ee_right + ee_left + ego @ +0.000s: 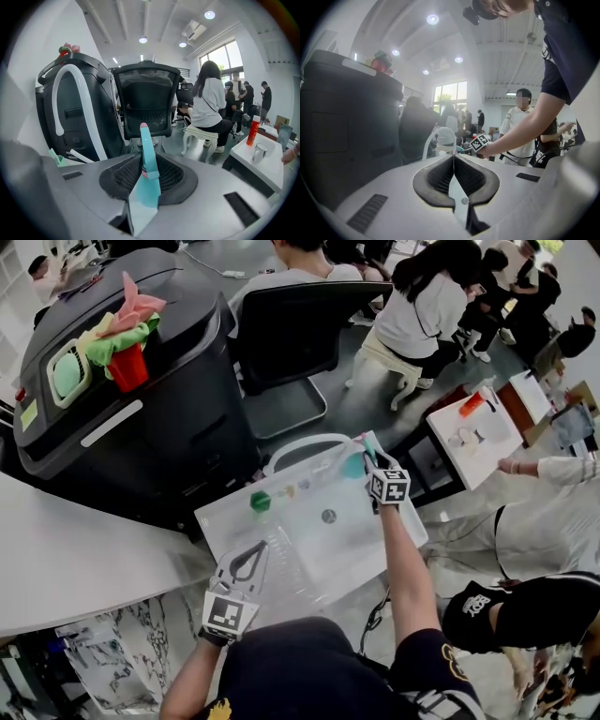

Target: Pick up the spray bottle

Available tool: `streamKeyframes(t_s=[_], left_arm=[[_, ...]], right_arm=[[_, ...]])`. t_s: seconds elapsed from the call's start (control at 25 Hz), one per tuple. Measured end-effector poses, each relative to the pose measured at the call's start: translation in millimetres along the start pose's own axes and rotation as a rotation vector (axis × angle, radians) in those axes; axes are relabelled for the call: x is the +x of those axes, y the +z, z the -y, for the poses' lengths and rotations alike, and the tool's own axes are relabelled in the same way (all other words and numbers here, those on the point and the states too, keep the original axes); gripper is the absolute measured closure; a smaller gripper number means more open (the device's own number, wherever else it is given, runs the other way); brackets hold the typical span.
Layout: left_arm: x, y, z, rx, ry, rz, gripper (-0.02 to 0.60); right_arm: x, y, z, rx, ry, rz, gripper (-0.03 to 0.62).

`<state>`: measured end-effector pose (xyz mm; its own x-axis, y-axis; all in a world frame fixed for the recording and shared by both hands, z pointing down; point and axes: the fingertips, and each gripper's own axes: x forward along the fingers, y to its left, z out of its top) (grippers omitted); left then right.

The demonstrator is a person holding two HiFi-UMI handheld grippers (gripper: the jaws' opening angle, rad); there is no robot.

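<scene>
- R gripper (146,164) jaws clamped on teal spray bottle (148,190) near its neck; the narrow hold means it may pivot/slip when lifted.
- L gripper (453,159) jaws together, empty, so no backup.

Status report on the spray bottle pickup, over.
Left tongs shut, empty. Right tongs shut on teal spray bottle. Small green item on white tray, well clear of the bottle.

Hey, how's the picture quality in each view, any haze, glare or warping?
Head view: evenly lit, fairly sharp, white tray pale. Left gripper view: milky haze, bright window, fisheye bending. Right gripper view: clearer, spray bottle crisp, dark rounded corners.
</scene>
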<state>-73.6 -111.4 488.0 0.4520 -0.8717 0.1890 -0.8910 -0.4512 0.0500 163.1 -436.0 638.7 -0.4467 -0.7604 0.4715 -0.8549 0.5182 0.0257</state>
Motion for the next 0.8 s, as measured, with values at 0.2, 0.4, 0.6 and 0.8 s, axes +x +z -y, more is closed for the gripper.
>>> streamKeyframes(t_s=[0.2,0.4,0.6,0.8], left_arm=[[-6.9,-0.5,-1.4,0.022,-0.006,0.008,0.563],[-11.9,7.9,-9.7,0.011,-0.006,0.057,0.563],[-15.3,14.9,-15.9,0.008,-0.014,0.084,0.563],[-16.7,14.0,-22.6,0.051,-0.045,0.065,0.563]], right_arm=[[-31.6,16.1,-4.4,0.023,-0.019,0.051,0.507],[-80.3,40.2,-15.5,0.070,-0.040,0.125,0.507],[-142.6,69.4,-31.2,0.130,-0.039,0.209,0.507],[-210.3,85.4,-57.2,0.144,-0.025,0.269,0.507]])
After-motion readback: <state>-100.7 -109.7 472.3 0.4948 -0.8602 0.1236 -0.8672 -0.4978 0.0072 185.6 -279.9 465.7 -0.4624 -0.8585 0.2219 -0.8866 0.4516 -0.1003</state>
